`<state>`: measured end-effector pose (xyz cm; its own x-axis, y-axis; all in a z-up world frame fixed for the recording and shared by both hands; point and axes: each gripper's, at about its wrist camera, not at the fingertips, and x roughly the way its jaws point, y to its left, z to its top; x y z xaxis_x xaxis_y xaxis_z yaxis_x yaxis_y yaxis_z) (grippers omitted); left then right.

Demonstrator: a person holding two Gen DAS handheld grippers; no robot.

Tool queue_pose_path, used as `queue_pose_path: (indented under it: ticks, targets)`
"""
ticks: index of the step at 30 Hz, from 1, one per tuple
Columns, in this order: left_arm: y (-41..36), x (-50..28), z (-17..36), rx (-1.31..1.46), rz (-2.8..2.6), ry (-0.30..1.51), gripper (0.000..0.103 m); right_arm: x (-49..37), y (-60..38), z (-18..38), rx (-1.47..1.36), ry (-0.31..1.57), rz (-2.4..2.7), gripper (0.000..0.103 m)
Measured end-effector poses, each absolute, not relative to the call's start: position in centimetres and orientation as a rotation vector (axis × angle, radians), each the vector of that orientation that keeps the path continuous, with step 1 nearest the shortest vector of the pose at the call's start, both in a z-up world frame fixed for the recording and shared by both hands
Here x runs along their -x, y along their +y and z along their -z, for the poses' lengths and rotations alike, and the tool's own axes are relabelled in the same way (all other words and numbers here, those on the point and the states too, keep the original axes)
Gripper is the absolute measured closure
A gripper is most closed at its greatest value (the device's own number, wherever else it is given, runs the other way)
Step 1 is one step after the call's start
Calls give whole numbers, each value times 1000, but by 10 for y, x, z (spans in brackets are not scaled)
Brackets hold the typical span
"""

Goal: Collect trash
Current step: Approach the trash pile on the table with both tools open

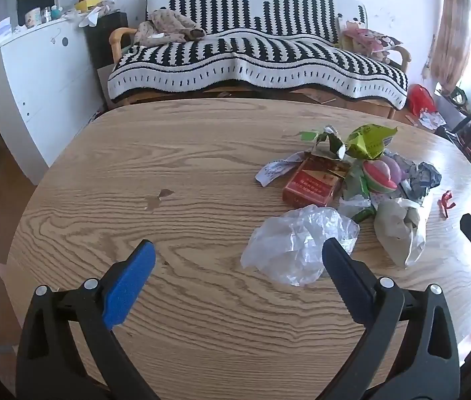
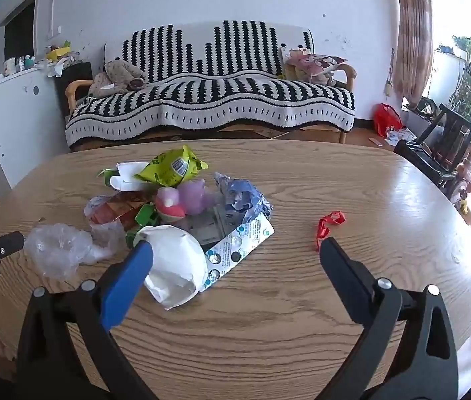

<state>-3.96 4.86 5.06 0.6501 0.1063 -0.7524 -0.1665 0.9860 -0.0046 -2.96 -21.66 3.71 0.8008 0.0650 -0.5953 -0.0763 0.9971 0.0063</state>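
Both grippers are hanging over the oval wood-grain table [image 1: 202, 173], tilted down. The left gripper [image 1: 238, 253] is standing wide, holding nothing, its right finger just over the crumpled clear plastic bag [image 1: 295, 243]. The right gripper [image 2: 235, 250] is gaping too, empty, the crumpled white paper bag [image 2: 172, 266] lying beside its left finger. The trash pile is sitting mid-table: a red cigarette box [image 1: 312, 183], a green snack wrapper [image 2: 172, 166], a red ribbon scrap [image 2: 328, 223] apart to the right.
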Motion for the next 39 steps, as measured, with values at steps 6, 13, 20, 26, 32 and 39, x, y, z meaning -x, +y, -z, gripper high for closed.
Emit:
queue_pose_path:
  ticks: [6, 13, 20, 26, 32, 39]
  targets:
    - [49, 41, -52, 83, -151, 847, 6, 27, -223, -38, 17, 641, -80, 6]
    - [49, 41, -51, 94, -142, 852, 6, 33, -218, -29, 17, 632, -68, 6]
    - [47, 42, -51, 88, -140, 849, 6, 24, -218, -36, 23, 653, -60, 6]
    - [47, 42, -50, 93, -146, 849, 6, 24, -218, -36, 31, 642, -58, 6]
    - [42, 42, -49, 77, -139, 850, 6, 25, -222, -37, -5, 621, -63, 6]
    - [40, 43, -51, 77, -130, 847, 6, 24, -224, -37, -22, 627, -70, 6]
